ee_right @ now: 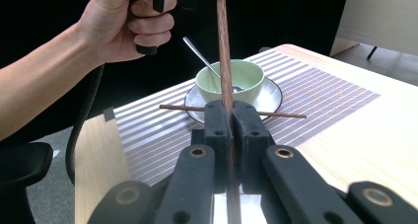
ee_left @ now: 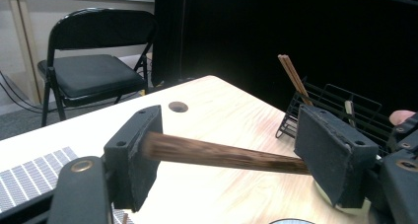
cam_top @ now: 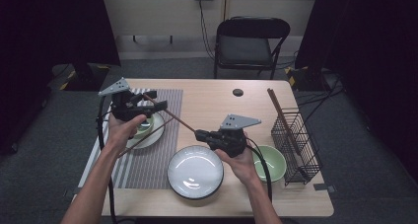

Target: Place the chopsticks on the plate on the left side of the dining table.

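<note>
A dark wooden chopstick hangs above the table between my two grippers. My right gripper is shut on its near end, and in the right gripper view the stick rises from the closed jaws. The far tip sits between the wide jaws of my left gripper. In the left gripper view the stick meets the left pad and passes behind the right one; the left gripper stands open. A second chopstick lies across a white saucer.
A green bowl with a spoon sits on that saucer, on a striped placemat. A large white plate and another green bowl are near the front edge. A wire basket holding chopsticks stands right. A folding chair stands beyond.
</note>
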A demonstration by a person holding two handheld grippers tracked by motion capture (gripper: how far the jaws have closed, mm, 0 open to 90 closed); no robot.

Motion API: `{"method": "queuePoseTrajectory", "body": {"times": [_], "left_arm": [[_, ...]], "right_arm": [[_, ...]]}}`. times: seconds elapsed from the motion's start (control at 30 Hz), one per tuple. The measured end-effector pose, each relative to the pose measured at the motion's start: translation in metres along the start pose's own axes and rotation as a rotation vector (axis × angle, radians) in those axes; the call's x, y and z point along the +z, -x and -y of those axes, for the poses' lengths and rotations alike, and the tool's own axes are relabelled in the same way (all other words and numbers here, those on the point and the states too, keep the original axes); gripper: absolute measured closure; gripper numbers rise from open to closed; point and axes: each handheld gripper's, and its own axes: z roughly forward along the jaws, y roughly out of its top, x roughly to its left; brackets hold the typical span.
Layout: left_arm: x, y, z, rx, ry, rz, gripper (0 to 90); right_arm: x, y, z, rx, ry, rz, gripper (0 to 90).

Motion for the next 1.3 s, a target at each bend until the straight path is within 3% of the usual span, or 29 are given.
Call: {"method": "queuePoseTrajectory", "body": {"times": [0.47,0.53,0.67,0.8,1.17,1.3], "left_arm": [[0.003,-0.013,0.01,-0.003,-0.053,-0.029,25.7],[0.003,-0.015,0.012,0.006,-0.056,-0.054,28.2],[0.001,-0.021,0.019,-0.035,-0.046,-0.044,28.8],[0.003,-0.021,0.023,-0.006,-0.072,-0.06,28.7],[0.015,-0.014,0.031,0.038,-0.105,-0.017,28.0],[0.016,-0.009,0.029,0.053,-0.094,-0.003,26.9]], "right_arm": [[-0.006,0.004,-0.001,-0.001,-0.024,0.001,85.3],[-0.009,0.004,-0.002,0.0,-0.018,-0.002,85.6],[-0.017,0.008,-0.005,0.009,-0.009,-0.003,85.7],[-0.019,0.01,-0.005,0.015,-0.013,0.002,85.7],[-0.025,0.011,-0.011,0.004,-0.007,0.008,85.6],[-0.026,0.011,-0.01,0.003,-0.012,0.011,85.6]]}}
